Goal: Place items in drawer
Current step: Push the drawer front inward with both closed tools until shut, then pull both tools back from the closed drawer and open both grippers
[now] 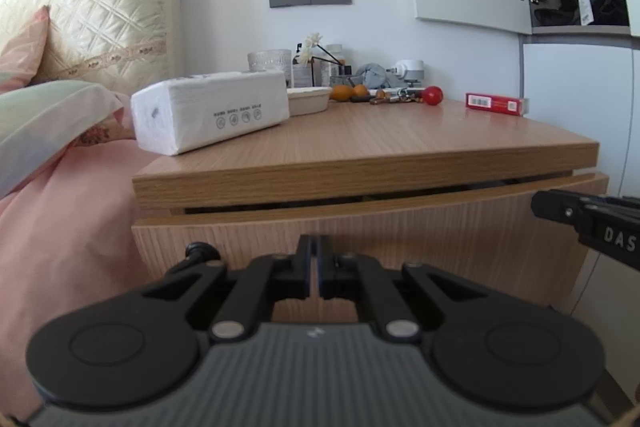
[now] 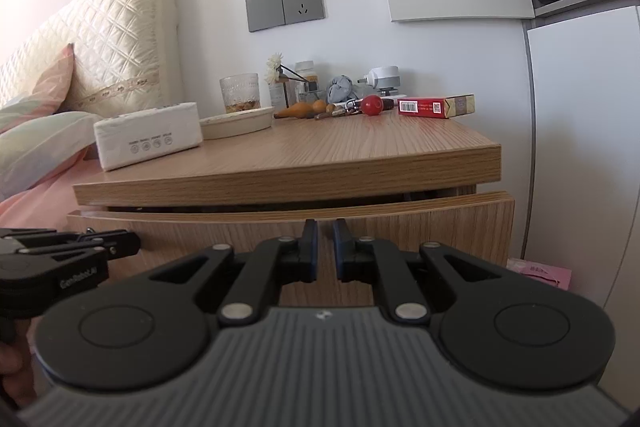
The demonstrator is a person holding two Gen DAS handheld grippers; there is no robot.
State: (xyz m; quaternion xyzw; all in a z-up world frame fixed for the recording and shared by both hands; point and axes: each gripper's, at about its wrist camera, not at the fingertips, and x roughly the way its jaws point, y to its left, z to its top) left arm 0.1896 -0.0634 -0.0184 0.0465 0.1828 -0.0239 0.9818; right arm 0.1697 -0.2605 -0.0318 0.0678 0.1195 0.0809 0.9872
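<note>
The drawer (image 2: pixel 296 223) sits directly under the nightstand top (image 2: pixel 320 155), its front standing slightly proud, with a dark gap along its upper edge. The long axis of that edge runs from 9 o'clock to 3 o'clock across both wrist views. From the right gripper (image 2: pixel 325 247) the edge lies at 12 o'clock, just beyond the fingertips; its jaws stand a narrow slot apart and hold nothing. From the left gripper (image 1: pixel 314 259) the edge lies at 12 o'clock and further off; its jaws are pressed together, empty. The right gripper appears nearer, so the pull likely falls to it. The candidate items, a red box (image 2: pixel 434 105) and a red ball (image 2: pixel 371 105), rest on the top at 1 o'clock.
</note>
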